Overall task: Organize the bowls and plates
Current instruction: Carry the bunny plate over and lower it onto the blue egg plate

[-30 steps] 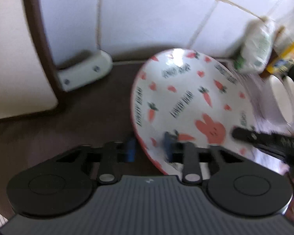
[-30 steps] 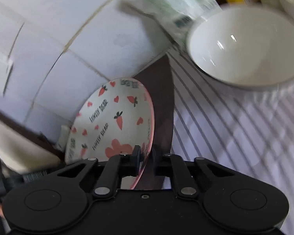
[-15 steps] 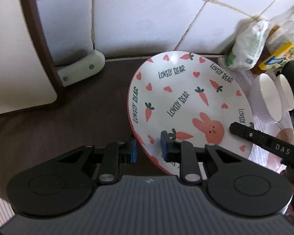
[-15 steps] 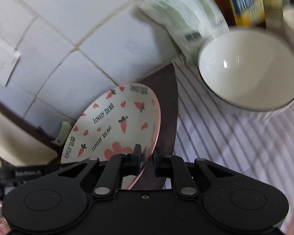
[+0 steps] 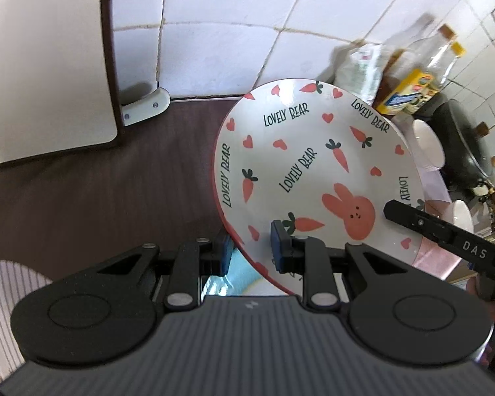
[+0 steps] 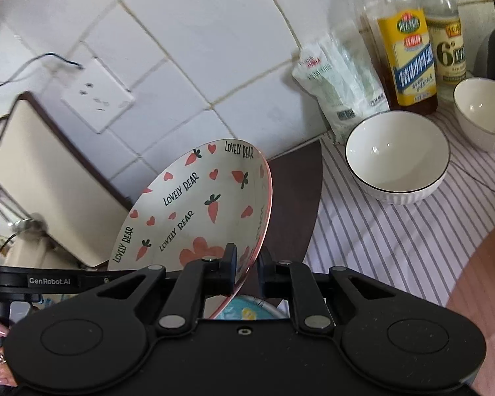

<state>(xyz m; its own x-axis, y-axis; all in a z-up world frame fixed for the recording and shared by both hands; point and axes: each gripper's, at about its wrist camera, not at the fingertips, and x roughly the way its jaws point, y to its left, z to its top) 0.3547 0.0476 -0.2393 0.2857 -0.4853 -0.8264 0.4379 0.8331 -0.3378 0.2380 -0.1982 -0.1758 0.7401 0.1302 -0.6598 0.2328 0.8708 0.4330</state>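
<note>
The left wrist view shows the full face of the round white ceramic plate with pink rabbit, carrots and hearts (image 5: 313, 178), plus a black wok with a glass lid (image 5: 462, 151) at the right edge. The right wrist view shows the same plate (image 6: 198, 211) edge-on and tilted, and alone shows a white wall socket (image 6: 97, 94) at upper left and a white ribbed bowl with a dark rim (image 6: 397, 156) at centre right, with a second white bowl (image 6: 481, 112) near it.

The dark brown table (image 5: 99, 198) meets a white tiled wall (image 5: 231, 33). A white and purple striped cloth (image 6: 379, 241) covers its right part and carries both bowls, two labelled bottles and a white bag.

The left hand-held gripper (image 5: 250, 250) is narrow, its blue pads clamping the plate's lower rim. The right hand-held gripper (image 6: 247, 267) is narrow, gripping the opposite rim. The plate hangs clear of the table, in the centre of both views
</note>
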